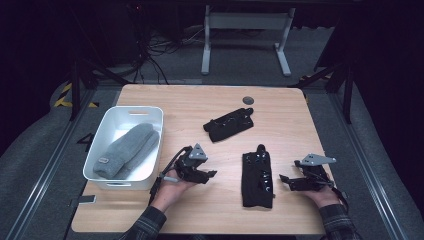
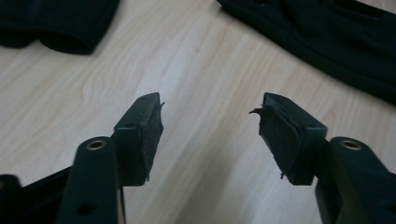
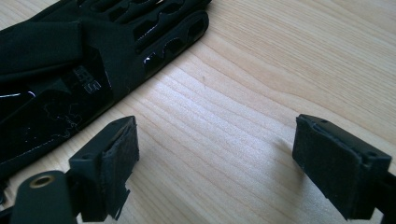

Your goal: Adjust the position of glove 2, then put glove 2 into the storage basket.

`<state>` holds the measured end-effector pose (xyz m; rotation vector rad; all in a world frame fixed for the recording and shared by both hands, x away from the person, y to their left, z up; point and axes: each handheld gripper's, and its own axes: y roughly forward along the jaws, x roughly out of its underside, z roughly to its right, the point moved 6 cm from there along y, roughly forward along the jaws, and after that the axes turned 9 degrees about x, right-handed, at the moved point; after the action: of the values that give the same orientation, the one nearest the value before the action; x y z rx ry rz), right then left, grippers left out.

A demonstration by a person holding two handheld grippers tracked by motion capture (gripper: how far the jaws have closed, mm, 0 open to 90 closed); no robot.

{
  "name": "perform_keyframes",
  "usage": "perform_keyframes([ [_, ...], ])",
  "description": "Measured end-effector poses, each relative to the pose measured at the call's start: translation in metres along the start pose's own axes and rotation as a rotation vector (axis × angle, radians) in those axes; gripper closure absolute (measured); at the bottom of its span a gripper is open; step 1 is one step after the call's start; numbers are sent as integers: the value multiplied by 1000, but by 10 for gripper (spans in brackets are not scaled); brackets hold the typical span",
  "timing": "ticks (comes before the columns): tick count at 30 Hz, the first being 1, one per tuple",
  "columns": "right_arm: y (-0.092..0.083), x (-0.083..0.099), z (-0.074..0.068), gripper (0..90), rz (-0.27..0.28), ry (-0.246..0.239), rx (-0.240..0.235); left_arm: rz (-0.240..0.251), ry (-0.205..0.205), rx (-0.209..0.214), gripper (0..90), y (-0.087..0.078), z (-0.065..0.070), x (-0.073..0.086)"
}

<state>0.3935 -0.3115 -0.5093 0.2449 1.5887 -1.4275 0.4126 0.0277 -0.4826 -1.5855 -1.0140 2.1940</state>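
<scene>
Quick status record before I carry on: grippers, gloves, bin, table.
left gripper: open, nothing between the jaws, above bare wood beside the bin
right gripper: open wide, empty, just right of the near glove
near black glove: flat on the table between the two grippers, lengthwise toward the person
far black glove: flat, farther back near the table's middle, lying slantwise
white bin: at the table's left edge, holding a grey knit item
table: light wood

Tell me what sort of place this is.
Probably a lab or recording workspace, not a home: a bare wooden table stands on grey carpet in a dark room, loose cables trail on the floor behind it, and yellow-black hazard tape marks the floor at the left.
</scene>
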Motion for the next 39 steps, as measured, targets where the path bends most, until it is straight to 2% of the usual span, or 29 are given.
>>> perform_keyframes([
  [7, 0, 0, 0, 147, 0, 0, -1, 24, -30, 12, 629, 3, -7, -15],
  [10, 0, 0, 0, 147, 0, 0, 0, 23, -55, 18, 717, 9, -12, -23],
  [14, 0, 0, 0, 147, 0, 0, 0, 46, -61, 22, 887, 12, -16, -33],
  [16, 0, 0, 0, 147, 0, 0, 0, 41, -76, 22, 897, 14, -20, -38],
  [20, 0, 0, 0, 147, 0, 0, 0, 33, -74, 6, 898, 20, -30, -48],
  [21, 0, 0, 0, 147, 0, 0, 0, 20, -59, -16, 898, 22, -35, -53],
  [24, 0, 0, 0, 147, 0, 0, 0, 19, -60, -21, 899, 25, -42, -59],
  [25, 0, 0, 0, 147, 0, 0, 0, 8, -55, -36, 899, 27, -46, -62],
  [26, 0, 0, 0, 147, 0, 0, 0, 9, -62, -40, 899, 31, -53, -65],
  [27, 0, 0, 0, 147, 0, 0, 0, 9, -62, -40, 899, 31, -53, -65],
  [29, 0, 0, 0, 147, 0, 0, 0, 11, -85, -48, 899, 36, -66, -68],
  [31, 0, 0, 0, 148, 0, 0, 0, 10, -87, -51, 899, 37, -70, -69],
  [33, 0, 0, 0, 147, 0, 0, 0, 13, -95, -67, 899, 42, -83, -72],
  [36, 0, 0, 0, 147, 0, 0, 0, 9, -102, -82, 899, 45, -91, -73],
  [39, 0, 0, 0, 148, 0, 0, 1, 9, -126, -96, 899, 51, -102, -73],
])
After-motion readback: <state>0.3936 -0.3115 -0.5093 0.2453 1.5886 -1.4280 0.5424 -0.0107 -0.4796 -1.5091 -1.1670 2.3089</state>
